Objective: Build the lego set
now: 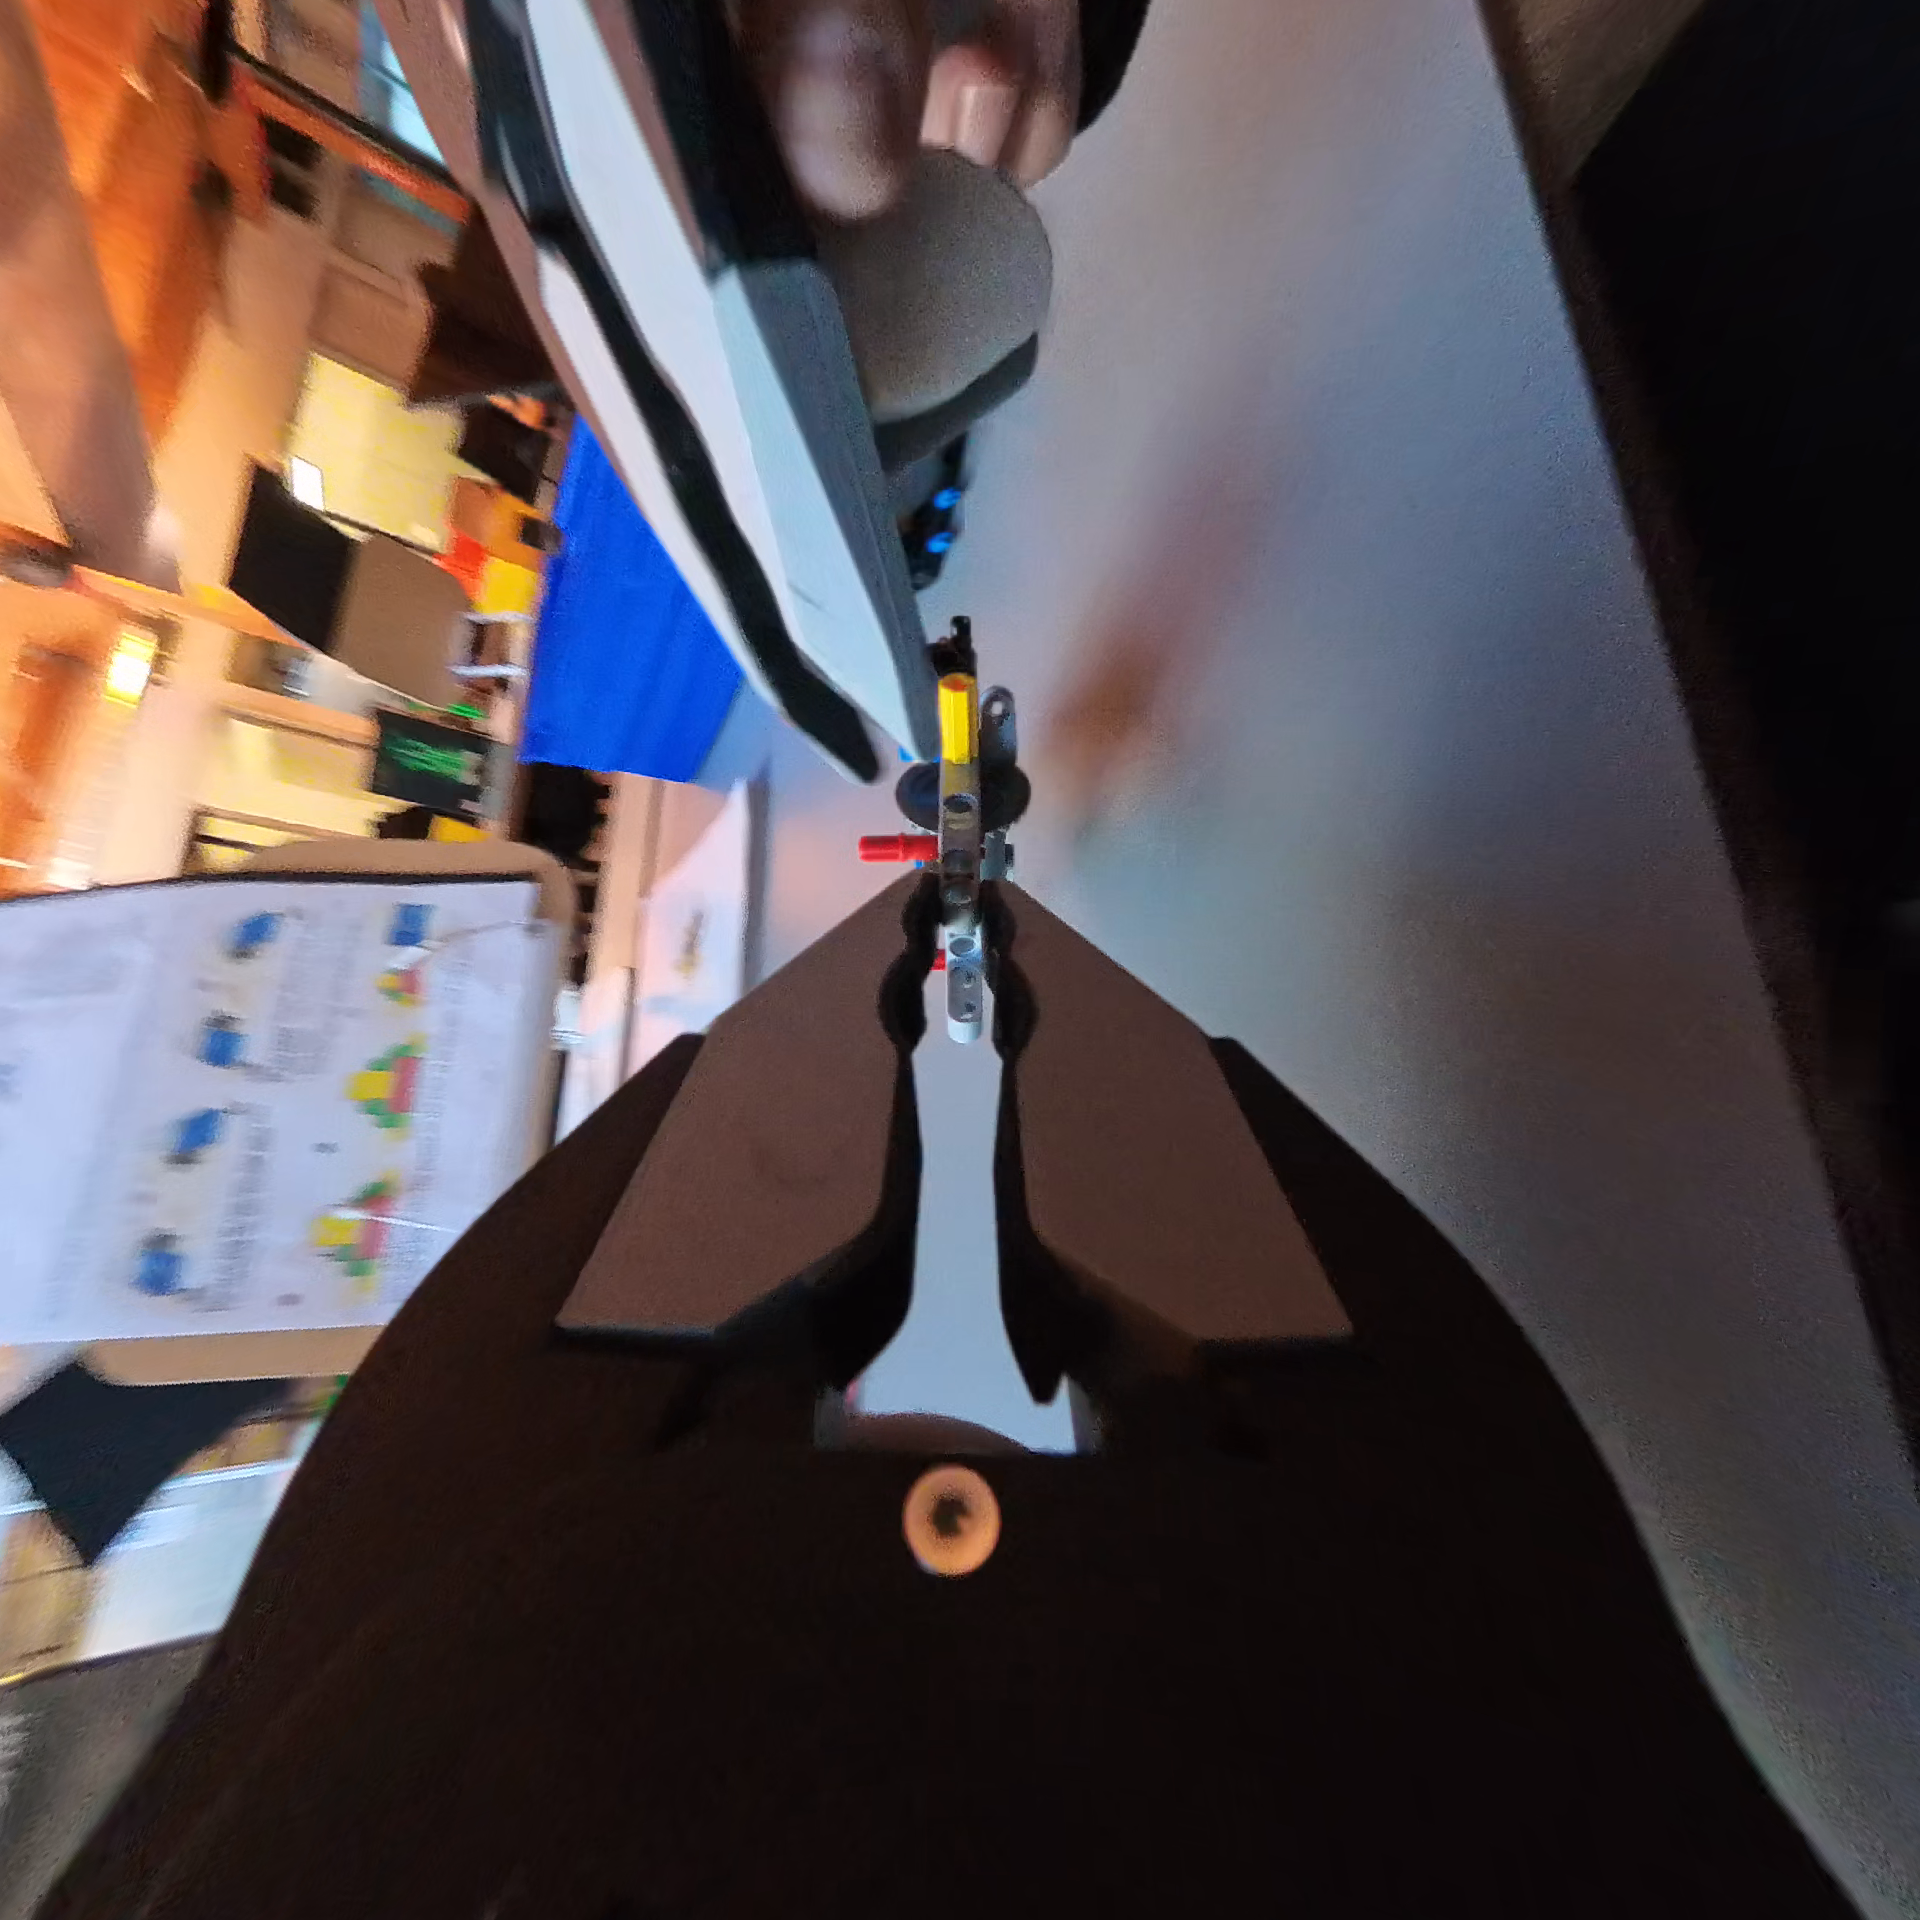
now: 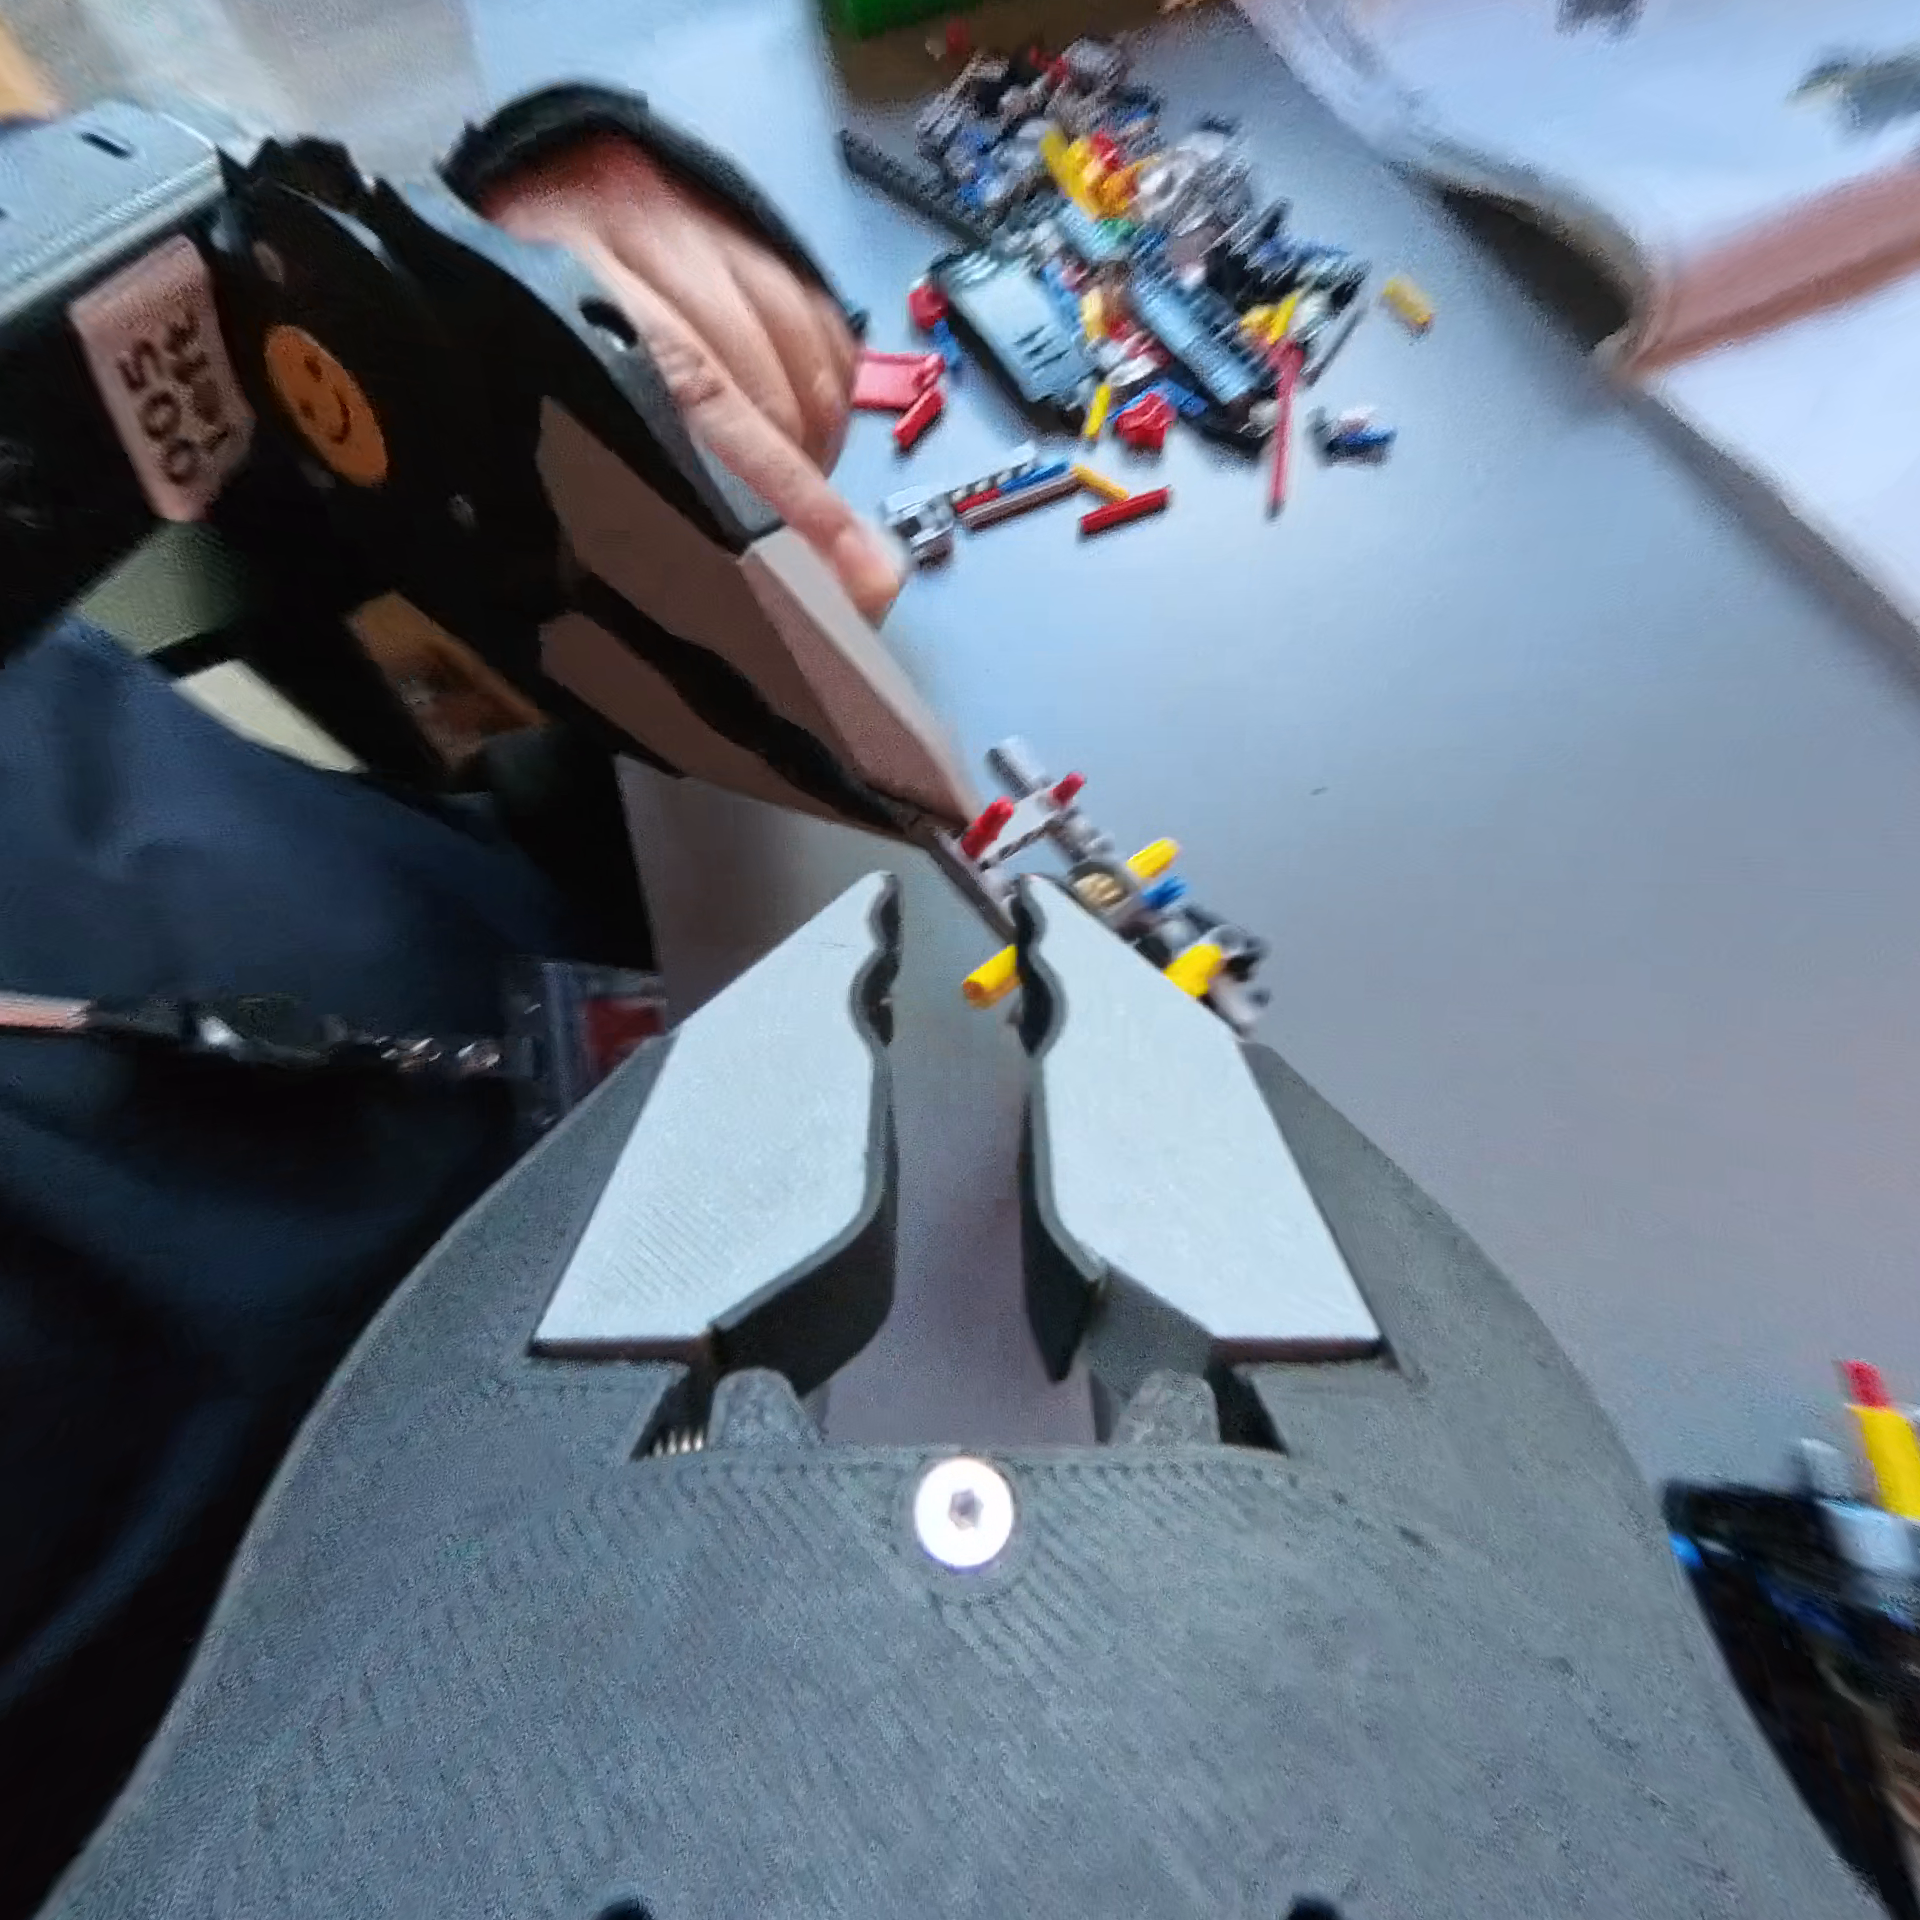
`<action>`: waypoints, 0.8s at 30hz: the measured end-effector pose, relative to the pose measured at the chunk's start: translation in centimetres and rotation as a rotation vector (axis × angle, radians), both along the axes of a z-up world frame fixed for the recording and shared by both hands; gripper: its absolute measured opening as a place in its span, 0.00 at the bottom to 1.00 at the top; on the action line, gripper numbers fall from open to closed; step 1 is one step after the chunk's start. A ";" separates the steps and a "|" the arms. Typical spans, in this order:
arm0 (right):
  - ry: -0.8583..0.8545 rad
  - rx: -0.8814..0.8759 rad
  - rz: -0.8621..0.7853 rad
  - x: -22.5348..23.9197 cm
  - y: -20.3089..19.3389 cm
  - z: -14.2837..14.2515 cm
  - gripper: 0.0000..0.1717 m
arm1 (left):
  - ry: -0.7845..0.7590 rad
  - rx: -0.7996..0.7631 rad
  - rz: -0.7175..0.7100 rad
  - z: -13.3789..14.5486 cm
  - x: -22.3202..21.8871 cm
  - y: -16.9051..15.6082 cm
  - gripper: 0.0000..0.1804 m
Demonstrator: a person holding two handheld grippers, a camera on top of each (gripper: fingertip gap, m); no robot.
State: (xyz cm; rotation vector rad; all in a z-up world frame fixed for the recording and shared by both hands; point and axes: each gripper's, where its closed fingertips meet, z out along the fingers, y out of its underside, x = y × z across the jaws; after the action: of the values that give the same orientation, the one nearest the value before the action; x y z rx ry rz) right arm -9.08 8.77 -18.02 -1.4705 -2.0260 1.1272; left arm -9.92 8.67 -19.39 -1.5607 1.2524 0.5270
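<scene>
- Your left gripper (image 1: 961, 966) is closed down narrow on a small building-toy assembly (image 1: 961, 831), a pale grey beam with round holes carrying yellow and red pegs and a black wheel; both dark pads press its sides, so it juts straight out past the tips, held clear of the table.
- Your right gripper (image 2: 956, 935) stands partly open with nothing clamped; a yellow peg (image 2: 992, 977) of that same assembly pokes into the gap, touching or nearly touching the right-hand finger (image 2: 1122, 1039) while the other finger stands clear of it; the pose looks like one hand steadying the piece for the other to work on, though that is only a judgement.
- Beyond the tips lies the smooth grey table (image 2: 1507, 831); farther off sits a heap of loose toy parts (image 2: 1122, 270) in red, yellow, blue and grey, near your bare hand (image 2: 748, 353) on the left tool.
- In the left wrist view, a printed sheet with coloured brick diagrams (image 1: 260, 1112) lies to one side.
- Motion blur smears both views; the assembly's far end hides behind your right finger, and the shelves behind are unreadable.
</scene>
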 end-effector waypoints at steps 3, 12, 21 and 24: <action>-0.046 -0.042 0.071 -0.1 -0.8 -0.9 0.00 | 0.116 0.116 -0.015 0.7 -0.2 0.0 0.02; -0.010 0.114 0.077 -1.2 -0.5 -0.5 0.03 | 0.215 0.198 -0.035 0.6 -0.3 -0.1 0.02; -0.032 -0.086 0.134 -1.1 -1.0 -1.9 0.01 | 0.275 0.210 -0.087 -0.9 0.1 -0.4 0.02; -0.023 -0.139 0.123 -1.2 -0.9 -2.5 0.01 | 0.283 0.188 -0.084 -1.5 0.1 -0.3 0.02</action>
State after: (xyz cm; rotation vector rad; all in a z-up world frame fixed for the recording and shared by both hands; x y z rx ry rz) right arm -10.32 7.84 -20.52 -1.4462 -2.1159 1.3303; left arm -9.85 8.39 -20.90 -1.3020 1.4293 0.8081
